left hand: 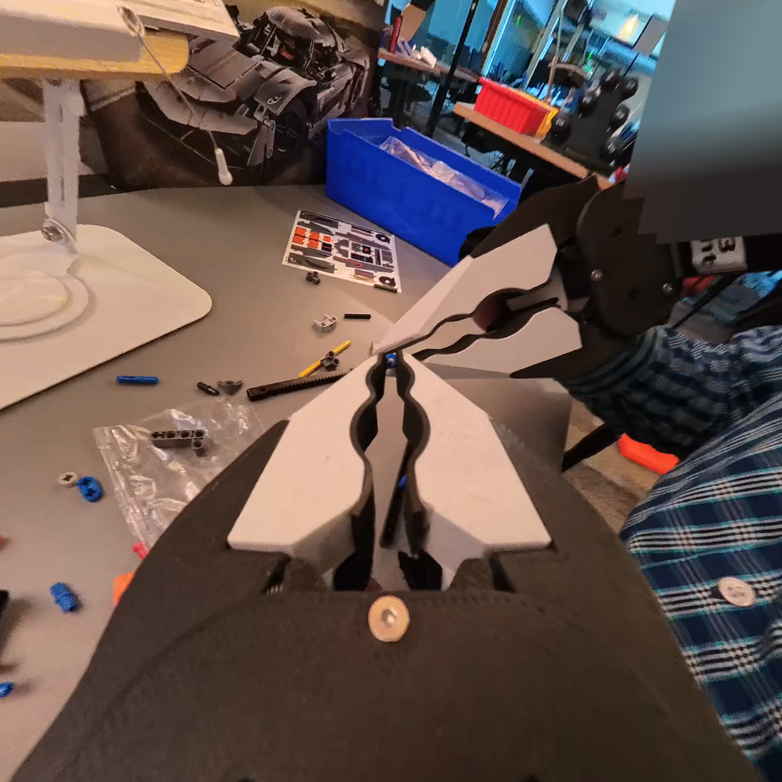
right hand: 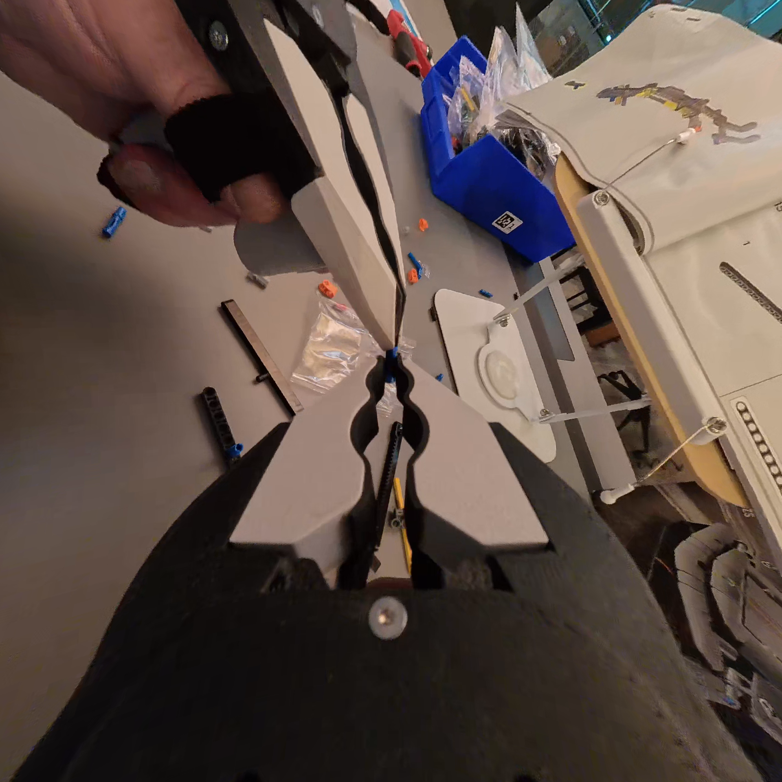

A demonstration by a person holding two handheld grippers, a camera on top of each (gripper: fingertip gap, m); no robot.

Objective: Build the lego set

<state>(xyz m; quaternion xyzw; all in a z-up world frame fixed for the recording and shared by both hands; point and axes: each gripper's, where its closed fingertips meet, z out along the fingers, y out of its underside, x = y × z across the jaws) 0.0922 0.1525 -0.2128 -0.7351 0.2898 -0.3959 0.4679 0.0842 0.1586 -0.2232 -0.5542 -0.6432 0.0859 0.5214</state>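
My left gripper (left hand: 389,359) and right gripper (right hand: 391,364) meet tip to tip above the grey table (left hand: 237,237). A small blue pin (left hand: 390,359) sits at the left fingertips, and it shows between the right fingertips in the right wrist view (right hand: 391,366). Both grippers look shut on it. The right gripper (left hand: 383,345) comes in from the right in the left wrist view. The left gripper (right hand: 395,336) comes down from above in the right wrist view, held by a hand (right hand: 127,106). A black gear rack (left hand: 296,387) and a yellow axle (left hand: 323,359) lie on the table below.
Loose parts lie around: blue pins (left hand: 137,379), a plastic bag (left hand: 169,457), a sticker sheet (left hand: 342,249), a long black beam (right hand: 218,417), orange pieces (right hand: 327,288). A blue bin (left hand: 414,190) stands behind. A white stand base (left hand: 106,287) holds the instruction booklet (right hand: 677,127). The grippers are tip to tip, or close to it. Both grippers' tips are roughly 15 cm from the yellow axle (left hand: 323,359).
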